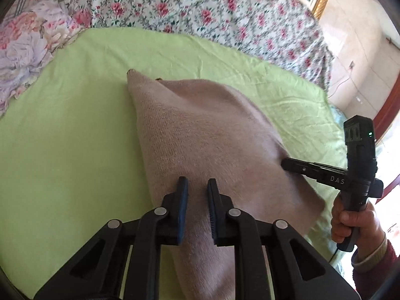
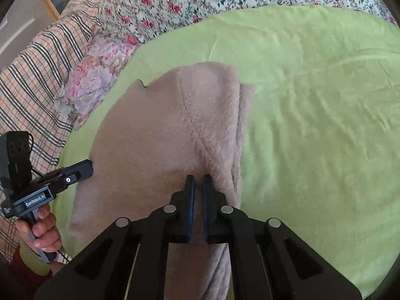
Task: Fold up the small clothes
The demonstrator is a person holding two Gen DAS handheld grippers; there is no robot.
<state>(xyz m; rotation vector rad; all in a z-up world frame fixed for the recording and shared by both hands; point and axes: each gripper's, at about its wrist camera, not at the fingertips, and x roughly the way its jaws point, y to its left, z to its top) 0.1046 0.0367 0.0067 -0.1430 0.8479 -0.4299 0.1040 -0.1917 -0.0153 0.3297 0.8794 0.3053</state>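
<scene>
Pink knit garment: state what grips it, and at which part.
Both grip the pink knit garment by its near edge: the left gripper at the knit corner, the right gripper at the fuzzy folded layer.

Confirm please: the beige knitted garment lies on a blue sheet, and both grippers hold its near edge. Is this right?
Only the colour is wrong: the sheet is light green, as the right wrist view shows. The beige knitted garment lies on it, held at its near edge by the left gripper and right gripper.

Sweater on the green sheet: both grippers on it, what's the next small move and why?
Probably carry the near edge forward and lay it over the far part. Both the left gripper and right gripper pinch the sweater, which rises off the green sheet, only partly folded.
</scene>
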